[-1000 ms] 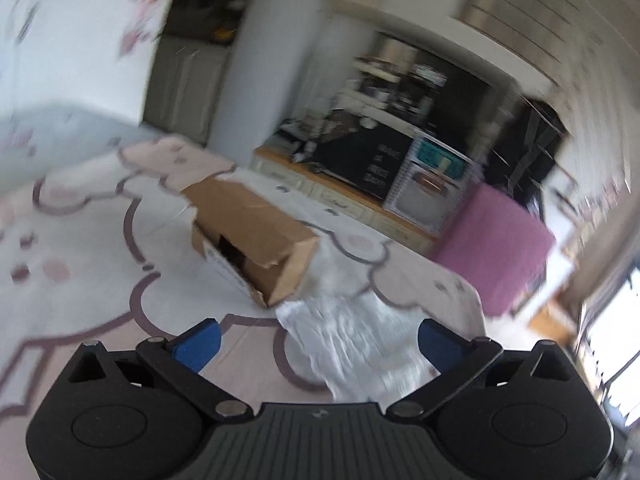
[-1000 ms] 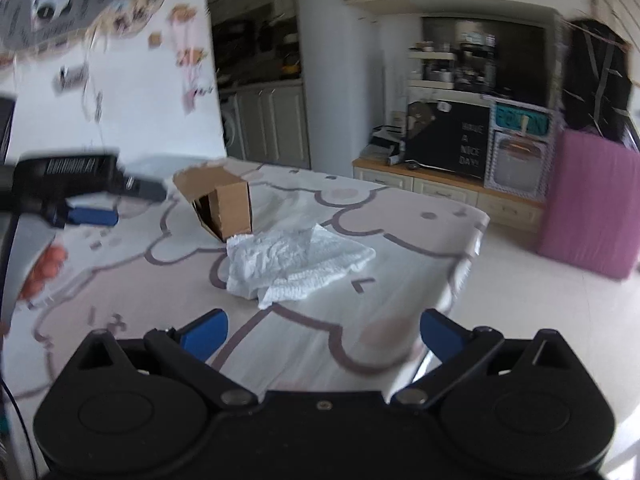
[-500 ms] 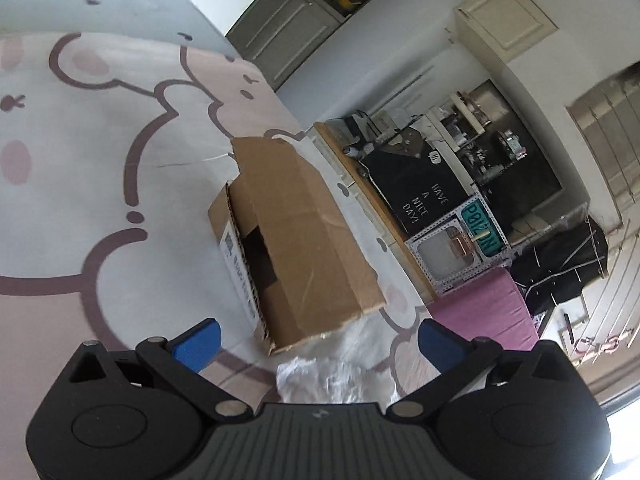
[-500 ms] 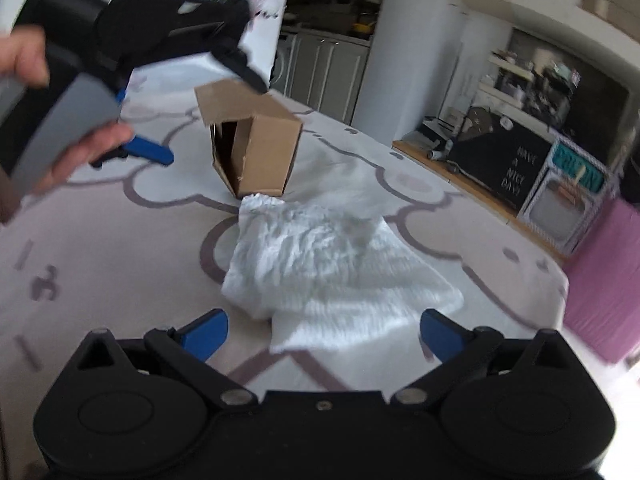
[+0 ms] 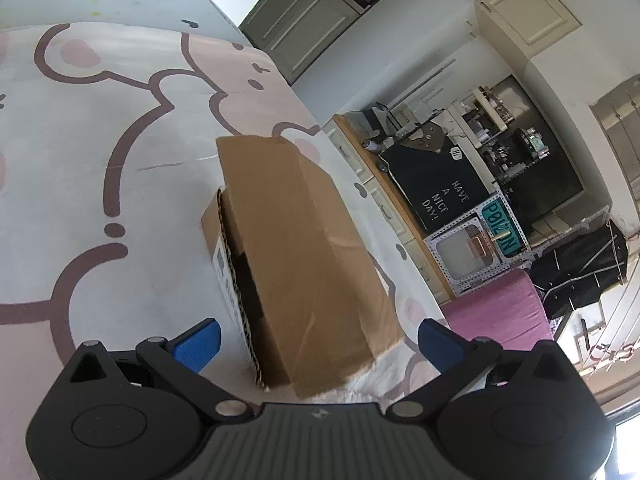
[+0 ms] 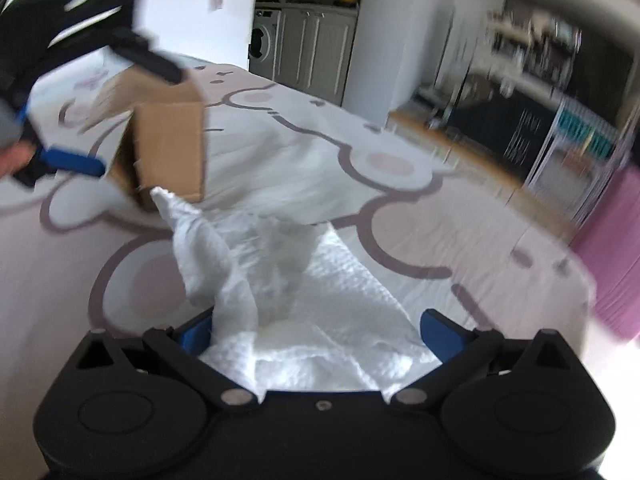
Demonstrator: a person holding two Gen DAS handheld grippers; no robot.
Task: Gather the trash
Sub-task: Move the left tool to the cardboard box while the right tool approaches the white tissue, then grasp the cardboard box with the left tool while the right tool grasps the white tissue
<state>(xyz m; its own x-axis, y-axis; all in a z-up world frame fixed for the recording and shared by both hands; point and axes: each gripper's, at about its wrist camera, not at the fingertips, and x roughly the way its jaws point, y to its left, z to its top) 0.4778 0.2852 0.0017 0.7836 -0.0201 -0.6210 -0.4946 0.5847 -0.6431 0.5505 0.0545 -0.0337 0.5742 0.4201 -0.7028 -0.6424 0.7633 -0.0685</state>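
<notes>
My right gripper (image 6: 316, 334), jaws apart, straddled the crumpled white paper towel (image 6: 304, 304) beside the brown cardboard box (image 6: 168, 152); closing came next.

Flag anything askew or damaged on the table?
The cardboard box lies tipped on its side, its open end ragged and one flap torn. A crumpled white paper towel sprawls beside it, between the open fingers of the right hand-held gripper.

Place: a lived-in home, open to its kitchen.
Kitchen signs: a washing machine (image 6: 262, 42) sitting under grey cabinets (image 6: 316, 46).
Homely signs: a cartoon-print table (image 5: 120, 128) cover, a "HAVE A NICE DAY!" letter board (image 5: 436, 184) leaning nearby.
</notes>
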